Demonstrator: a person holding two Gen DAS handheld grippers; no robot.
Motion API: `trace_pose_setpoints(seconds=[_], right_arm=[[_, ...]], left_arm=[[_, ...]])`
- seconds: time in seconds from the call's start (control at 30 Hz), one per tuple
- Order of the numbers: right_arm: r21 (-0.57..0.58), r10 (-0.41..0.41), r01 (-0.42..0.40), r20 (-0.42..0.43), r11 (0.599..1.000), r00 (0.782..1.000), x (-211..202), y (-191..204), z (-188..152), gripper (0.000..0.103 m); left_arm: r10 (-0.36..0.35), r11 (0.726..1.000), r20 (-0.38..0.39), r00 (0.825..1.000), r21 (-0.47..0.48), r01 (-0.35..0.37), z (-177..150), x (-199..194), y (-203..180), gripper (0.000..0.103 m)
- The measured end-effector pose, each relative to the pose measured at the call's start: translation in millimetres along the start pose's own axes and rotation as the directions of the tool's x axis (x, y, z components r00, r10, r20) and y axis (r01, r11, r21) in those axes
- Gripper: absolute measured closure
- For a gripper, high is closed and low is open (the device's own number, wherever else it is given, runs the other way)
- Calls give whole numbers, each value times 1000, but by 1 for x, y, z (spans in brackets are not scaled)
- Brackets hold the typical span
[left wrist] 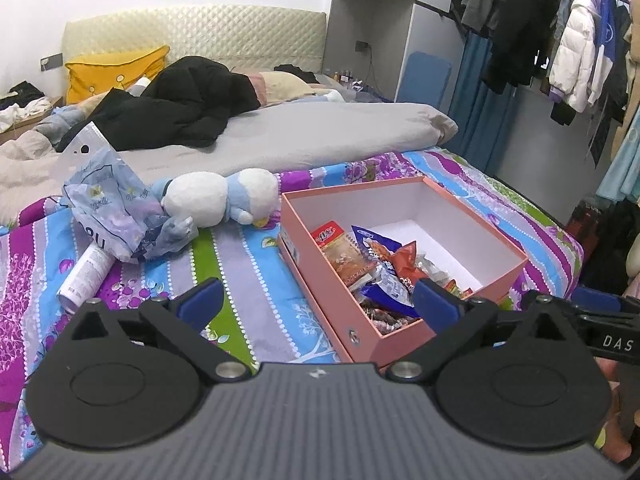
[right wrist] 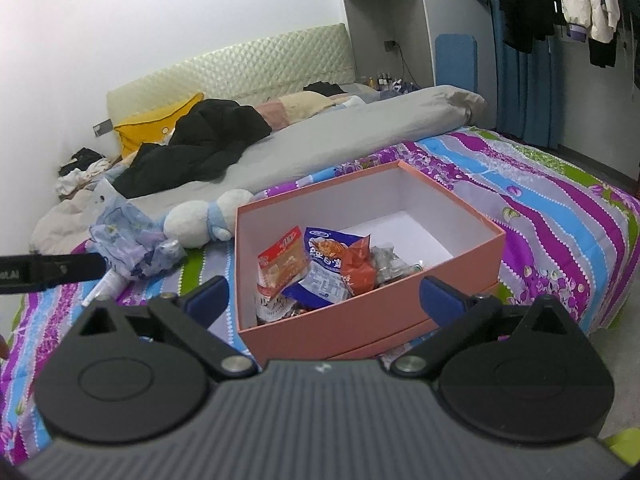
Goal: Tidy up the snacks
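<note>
While both grippers hang over the striped floral bedsheet (left wrist: 248,264), the left gripper (left wrist: 320,304) has its blue-padded jaws spread wide with nothing between them, and the right gripper (right wrist: 324,300) stands equally wide and empty. A pink cardboard box (right wrist: 320,328) sits on the sheet, snack packets (right wrist: 320,268) heaped in its near end (the far end shows bare white floor). Left of it lie a white-and-blue plush toy (left wrist: 216,200), a crumpled pale-blue plastic bag (left wrist: 116,216) and a white tube (left wrist: 86,272)
</note>
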State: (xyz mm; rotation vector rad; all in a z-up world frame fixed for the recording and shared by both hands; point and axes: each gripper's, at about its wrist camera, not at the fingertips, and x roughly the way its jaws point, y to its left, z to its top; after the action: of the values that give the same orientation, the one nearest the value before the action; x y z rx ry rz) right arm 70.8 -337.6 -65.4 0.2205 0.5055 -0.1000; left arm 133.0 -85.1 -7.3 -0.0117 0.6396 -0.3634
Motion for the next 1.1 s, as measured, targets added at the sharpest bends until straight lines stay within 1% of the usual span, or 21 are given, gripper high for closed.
trace_pose_setpoints(seconds=[0.23, 0.57, 0.7, 1.03, 1.1], right_arm=[[-8, -13, 13, 10, 1000, 1000, -4, -2, 5, 0], [-14, -15, 16, 21, 1000, 1000, -7, -3, 8, 0], [-18, -16, 16, 26, 1000, 1000, -8, -2, 9, 0], [-24, -17, 18, 31, 1000, 999, -9, -2, 10, 0], [-28, -21, 22, 33, 999, 999, -9, -2, 10, 0]], left_arm=[[7, 1000, 6, 1000, 21, -7, 1, -3, -9, 0], [29, 999, 15, 999, 20, -29, 6, -7, -13, 0], [18, 1000, 13, 1000, 16, -18, 9, -8, -13, 0], [18, 1000, 15, 1000, 14, -18, 10, -10, -16, 0], [7, 1000, 14, 1000, 14, -7, 10, -10, -16, 0]])
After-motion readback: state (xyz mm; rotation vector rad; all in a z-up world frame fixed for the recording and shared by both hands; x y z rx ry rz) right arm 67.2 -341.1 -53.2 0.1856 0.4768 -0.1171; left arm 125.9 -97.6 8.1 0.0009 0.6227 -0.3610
